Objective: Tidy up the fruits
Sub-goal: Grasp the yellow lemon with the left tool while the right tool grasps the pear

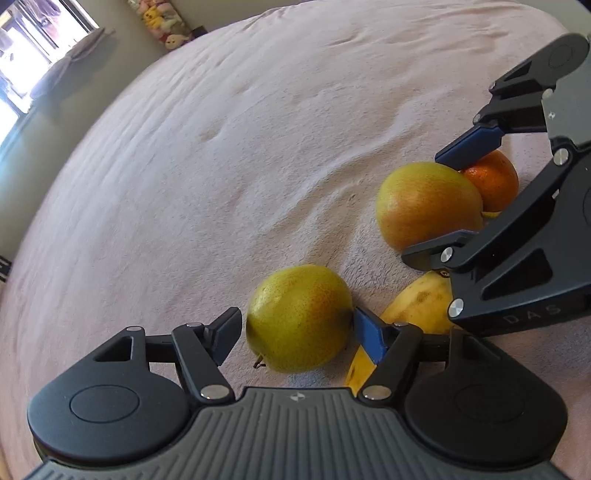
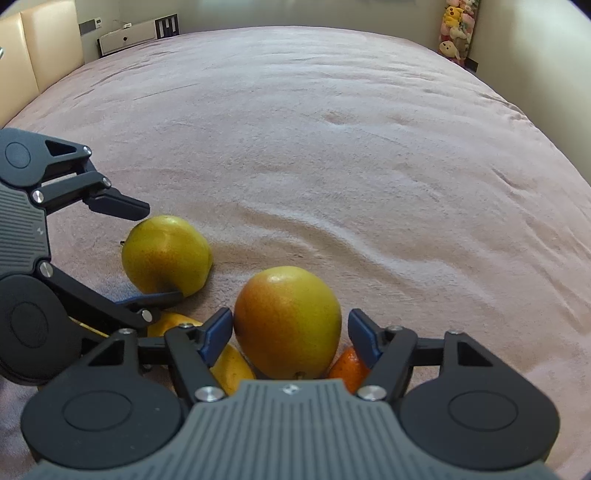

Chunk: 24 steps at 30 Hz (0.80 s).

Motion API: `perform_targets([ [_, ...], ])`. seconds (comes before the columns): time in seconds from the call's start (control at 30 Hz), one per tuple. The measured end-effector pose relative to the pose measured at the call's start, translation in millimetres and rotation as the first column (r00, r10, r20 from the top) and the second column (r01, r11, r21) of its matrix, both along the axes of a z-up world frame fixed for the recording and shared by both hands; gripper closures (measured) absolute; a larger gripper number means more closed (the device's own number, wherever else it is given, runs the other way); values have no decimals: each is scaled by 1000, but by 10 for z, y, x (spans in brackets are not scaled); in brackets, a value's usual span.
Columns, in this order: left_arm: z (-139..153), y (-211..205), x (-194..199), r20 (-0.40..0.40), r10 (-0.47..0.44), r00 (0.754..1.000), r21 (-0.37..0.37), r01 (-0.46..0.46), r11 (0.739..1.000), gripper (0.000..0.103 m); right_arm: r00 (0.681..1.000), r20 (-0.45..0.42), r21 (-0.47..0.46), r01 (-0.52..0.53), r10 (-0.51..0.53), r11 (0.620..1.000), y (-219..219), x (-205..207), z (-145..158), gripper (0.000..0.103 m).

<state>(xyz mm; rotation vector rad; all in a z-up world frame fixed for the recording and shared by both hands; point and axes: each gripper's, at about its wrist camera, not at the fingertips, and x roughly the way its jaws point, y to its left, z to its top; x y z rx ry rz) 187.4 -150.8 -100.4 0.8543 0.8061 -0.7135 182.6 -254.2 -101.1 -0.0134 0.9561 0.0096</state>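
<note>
Left tool stands released around a green pear: a clear gap shows beside its left finger, and the blue pad of the other sits close against the fruit's dark bruise, contact hard to judge. Right tool brackets a bigger pear with an orange blush; its left pad lies against the skin, while the other side shows a sliver of daylight, so whether it grips or merely frames the fruit I cannot tell.

Crowding both tools, a banana lies between and under them, partly covered by the linkages, its tip poking out below the left tool. An orange sits tucked behind the blushed pear, touching it, half hidden by the right tool's finger. The two tools themselves stand close, the right one's body overlapping the banana in the left view.

All the fruit rests on a pink blanket spread over a bed, gathered near the edge closest to the cameras. Beyond it the bedding runs broad and bare, only shallow wrinkles and dents. At the far side are a padded headboard, a white box and a pile of soft toys in the corner. A bright window is blown out and unreadable.
</note>
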Motion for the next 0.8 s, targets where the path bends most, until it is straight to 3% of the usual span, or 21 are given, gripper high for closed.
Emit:
perform_targets([
  [0.17, -9, 52, 157, -77, 24, 997, -44, -28, 999, 21, 1000, -9, 55, 27, -26, 998, -73, 45, -47, 37],
  [0.27, -4, 111, 191, -111, 83, 990, -82, -92, 992, 22, 1000, -11, 58, 22, -22, 998, -69, 49, -41, 40],
  [0.5, 17, 243, 201, -168, 224, 960, -159, -251, 955, 26, 999, -10, 74, 38, -37, 997, -93, 40, -40, 40],
  [0.57, 43, 292, 207, -195, 279, 940, -169, -313, 935, 27, 999, -9, 75, 41, -40, 996, -93, 41, -37, 40],
  [0.7, 90, 429, 320, -309, 409, 859, -196, -478, 856, 27, 999, -10, 79, 42, -41, 996, -97, 38, -43, 40],
  [0.73, 93, 428, 325, -308, 400, 863, -192, -469, 862, 27, 999, -11, 74, 39, -38, 996, -97, 45, -45, 40],
  [0.8, 77, 372, 296, -274, 350, 896, -172, -404, 898, 26, 999, -11, 68, 32, -31, 997, -89, 42, -47, 40],
])
